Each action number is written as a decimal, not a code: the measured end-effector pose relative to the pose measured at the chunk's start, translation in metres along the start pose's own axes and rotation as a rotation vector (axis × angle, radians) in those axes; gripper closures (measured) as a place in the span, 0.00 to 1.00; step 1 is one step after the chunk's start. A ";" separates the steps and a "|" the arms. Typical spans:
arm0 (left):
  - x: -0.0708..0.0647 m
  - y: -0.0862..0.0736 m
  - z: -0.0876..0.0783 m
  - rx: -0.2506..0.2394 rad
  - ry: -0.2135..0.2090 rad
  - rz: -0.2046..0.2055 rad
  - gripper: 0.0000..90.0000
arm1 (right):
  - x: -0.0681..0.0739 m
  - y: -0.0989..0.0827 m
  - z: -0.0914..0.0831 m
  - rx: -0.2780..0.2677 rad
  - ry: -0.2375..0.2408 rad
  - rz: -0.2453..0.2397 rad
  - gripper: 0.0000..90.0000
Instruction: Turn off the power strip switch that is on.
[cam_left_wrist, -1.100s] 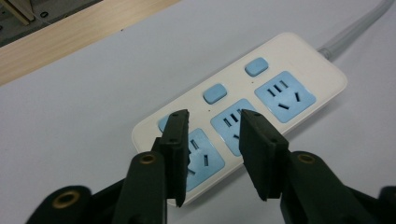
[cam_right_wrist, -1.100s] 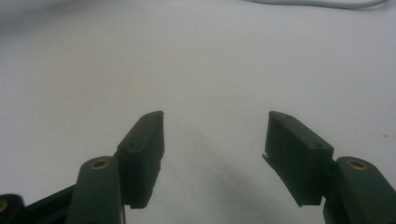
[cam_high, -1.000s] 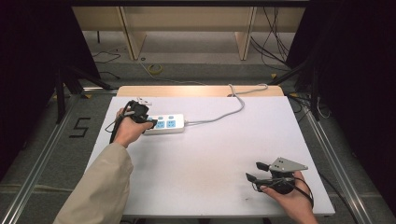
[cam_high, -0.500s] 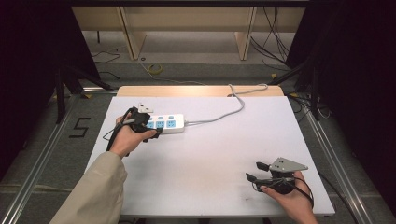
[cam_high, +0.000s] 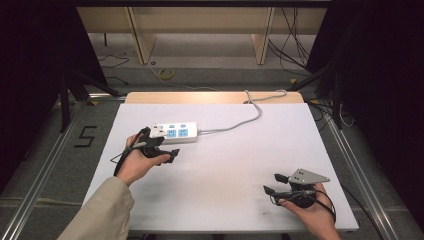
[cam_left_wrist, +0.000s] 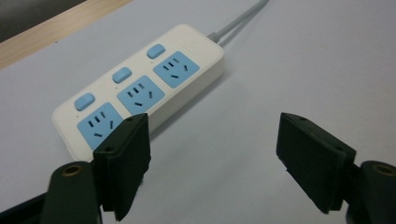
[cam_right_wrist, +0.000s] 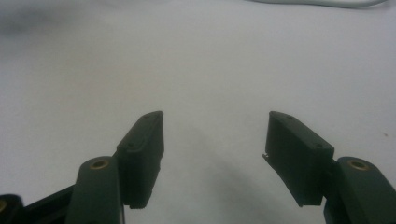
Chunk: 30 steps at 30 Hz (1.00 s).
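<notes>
The power strip (cam_high: 173, 133) lies flat on the white bench (cam_high: 225, 165), toward its far left, its grey cord (cam_high: 239, 121) trailing off over the back edge. The left gripper (cam_high: 170, 155) sits just beside the strip's near side, and its jaws have just been opening — they now stand wide apart with nothing between them, only bare bench showing in the gap in the left gripper view, the strip (cam_left_wrist: 140, 91) lying just past the left jaw. I judge this a letting-go step: the strip has been set or nudged into place and the hand is clear of it. A next move would call for either backing away without dragging the strip, or closing in square across its body for a new hold. The right gripper (cam_high: 276, 184) rests near the front right corner, well apart from the strip, jaws apart and empty. Around the bench are a grey floor, loose cables, pale wooden shelving behind — and dark curtains at both sides.
</notes>
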<state>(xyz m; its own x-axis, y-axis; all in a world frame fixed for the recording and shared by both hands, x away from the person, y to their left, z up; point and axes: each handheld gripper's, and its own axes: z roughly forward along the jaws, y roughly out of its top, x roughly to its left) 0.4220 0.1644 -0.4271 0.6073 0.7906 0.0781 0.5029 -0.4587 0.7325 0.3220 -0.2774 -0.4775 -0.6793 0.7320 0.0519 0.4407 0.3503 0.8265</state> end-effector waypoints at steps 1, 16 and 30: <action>-0.002 -0.002 0.000 -0.003 -0.002 0.004 0.28 | 0.000 0.000 0.000 0.000 0.000 0.001 0.42; -0.024 -0.034 -0.004 -0.019 -0.032 0.031 0.27 | 0.000 0.000 0.000 0.001 -0.002 -0.001 0.42; -0.035 -0.068 -0.014 -0.035 -0.014 0.010 0.27 | 0.001 0.000 0.000 -0.001 0.001 -0.001 0.42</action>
<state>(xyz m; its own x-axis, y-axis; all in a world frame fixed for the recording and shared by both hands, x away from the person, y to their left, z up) 0.3580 0.1731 -0.4703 0.6205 0.7804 0.0764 0.4753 -0.4518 0.7550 0.3215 -0.2764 -0.4773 -0.6800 0.7314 0.0518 0.4397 0.3502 0.8271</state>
